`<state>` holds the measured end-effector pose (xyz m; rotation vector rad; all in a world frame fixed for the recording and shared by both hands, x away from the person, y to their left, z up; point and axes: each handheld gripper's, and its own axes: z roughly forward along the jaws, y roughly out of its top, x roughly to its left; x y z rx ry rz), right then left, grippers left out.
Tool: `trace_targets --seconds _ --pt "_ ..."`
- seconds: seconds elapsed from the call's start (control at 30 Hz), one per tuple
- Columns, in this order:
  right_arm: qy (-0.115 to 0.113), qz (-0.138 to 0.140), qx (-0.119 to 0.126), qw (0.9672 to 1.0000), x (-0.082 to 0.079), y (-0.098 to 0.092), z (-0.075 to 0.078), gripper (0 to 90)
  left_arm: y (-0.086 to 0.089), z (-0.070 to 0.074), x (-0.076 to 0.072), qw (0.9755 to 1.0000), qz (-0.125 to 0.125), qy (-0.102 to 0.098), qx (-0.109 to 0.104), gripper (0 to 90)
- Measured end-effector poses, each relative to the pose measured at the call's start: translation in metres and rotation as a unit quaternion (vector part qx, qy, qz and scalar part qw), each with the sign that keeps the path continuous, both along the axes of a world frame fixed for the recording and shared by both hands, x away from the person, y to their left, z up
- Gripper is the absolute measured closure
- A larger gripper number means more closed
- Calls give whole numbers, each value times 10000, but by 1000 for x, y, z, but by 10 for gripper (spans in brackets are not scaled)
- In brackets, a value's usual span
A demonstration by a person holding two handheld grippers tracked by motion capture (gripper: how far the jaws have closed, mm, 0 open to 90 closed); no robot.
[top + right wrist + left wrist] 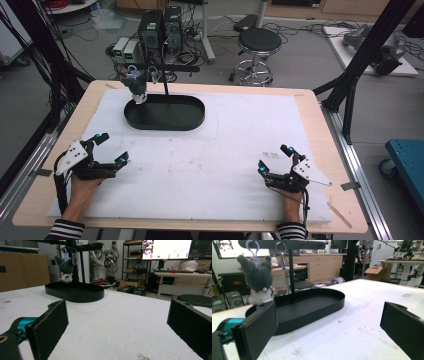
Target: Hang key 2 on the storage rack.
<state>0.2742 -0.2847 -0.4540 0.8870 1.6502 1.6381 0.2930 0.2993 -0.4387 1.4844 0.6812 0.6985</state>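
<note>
High view: left gripper (113,149) rests at lower left of the white foam mat (215,165), jaws spread apart, holding nothing. Right gripper (272,159) rests at lower right, jaws likewise apart and empty. Grey plush toy keychain (135,82) hangs from the black crossbar stand (166,67) at upper left, over the left end of the black oval tray (165,112). Both grippers sit well apart from the tray.

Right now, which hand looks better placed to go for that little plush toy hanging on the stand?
Left. The left gripper, jaws open, sits on the same side of the table as the grey plush toy hanging above the black oval tray. The right gripper, also open, would probably have to cross the white mat.
</note>
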Motion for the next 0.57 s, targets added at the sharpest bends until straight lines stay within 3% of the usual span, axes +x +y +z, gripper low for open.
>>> trace_targets --seconds 0.13,0.33,0.47,0.57 --pt "-1 0 -1 10000 0 0 0 28 1 -5 0 10000 57 -44 -63 17" --pt "2 0 2 10000 0 0 0 28 1 -13 3 9999 11 109 13 17" --pt "4 -5 8 10000 0 0 0 28 3 -13 4 9999 31 130 -94 17" --pt "-8 -1 -5 10000 0 0 0 28 2 -13 3 9999 30 98 -47 17"
